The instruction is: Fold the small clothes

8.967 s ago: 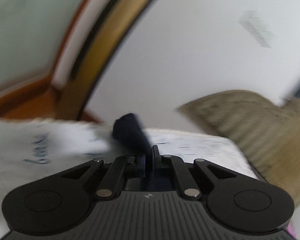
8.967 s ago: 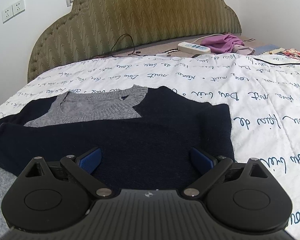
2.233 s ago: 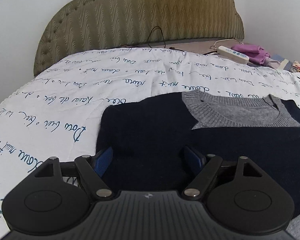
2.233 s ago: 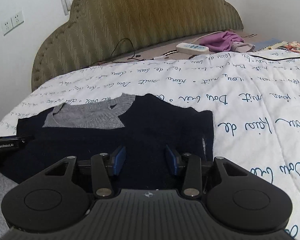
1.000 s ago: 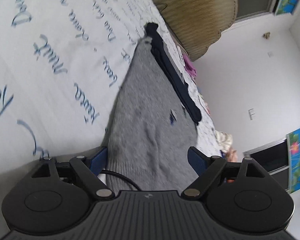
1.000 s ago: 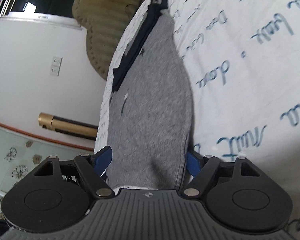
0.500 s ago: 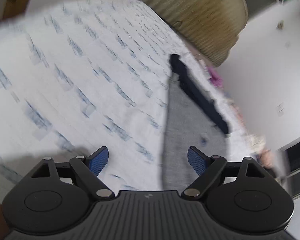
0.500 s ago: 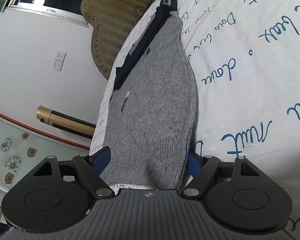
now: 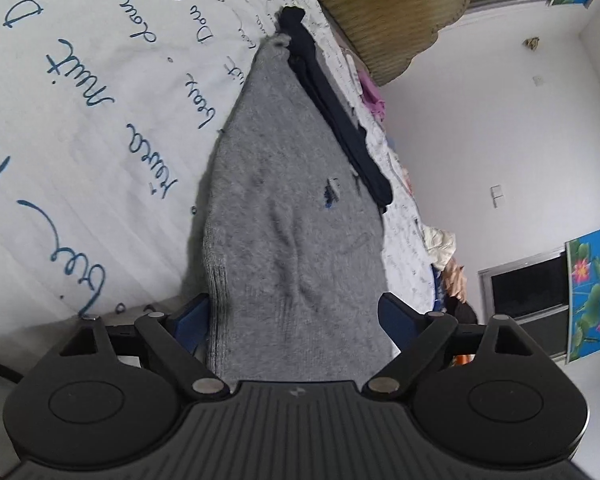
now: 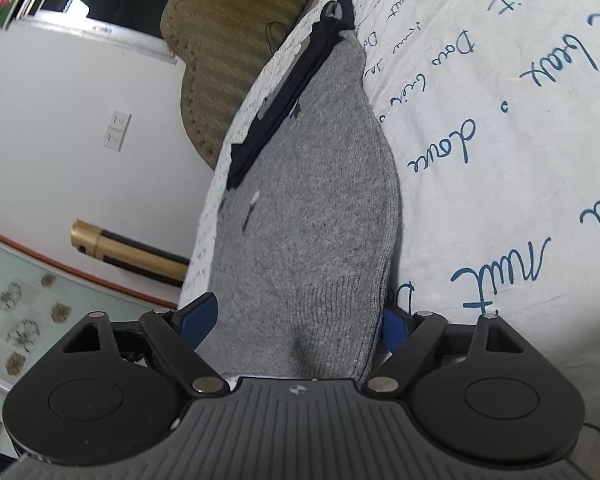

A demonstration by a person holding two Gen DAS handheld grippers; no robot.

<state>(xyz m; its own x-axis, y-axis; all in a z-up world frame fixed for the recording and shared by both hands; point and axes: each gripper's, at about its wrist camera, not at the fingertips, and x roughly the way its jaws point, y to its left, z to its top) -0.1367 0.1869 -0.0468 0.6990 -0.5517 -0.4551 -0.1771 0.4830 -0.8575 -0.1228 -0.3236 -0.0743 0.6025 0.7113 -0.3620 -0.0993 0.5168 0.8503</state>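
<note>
A small sweater lies flat on the bed, with a grey body [image 9: 284, 208] [image 10: 312, 208] and a navy upper part [image 9: 340, 120] [image 10: 284, 100] at the far end. Both views are rolled onto their sides. My left gripper [image 9: 294, 318] straddles the ribbed grey hem at one bottom corner. Its jaws are opening, with the cloth between the blue pads [image 9: 396, 316]. My right gripper [image 10: 296, 320] straddles the hem at the other corner, jaws also opening. The hem's edge hides part of one of its pads [image 10: 394, 326].
The white bedcover with blue script [image 9: 80, 100] [image 10: 500, 120] spreads around the sweater. An olive headboard [image 9: 380, 8] [image 10: 220, 40] stands beyond it. Purple cloth [image 9: 372, 96] and a pale clothes pile [image 9: 440, 244] lie near the bed's edge. A gold tube [image 10: 128, 252] leans by the wall.
Half a second ago the left view was blurred and swung onto bare bedcover; now the grey hem is back between its jaws. The right gripper stays at the hem, its jaws slightly wider.
</note>
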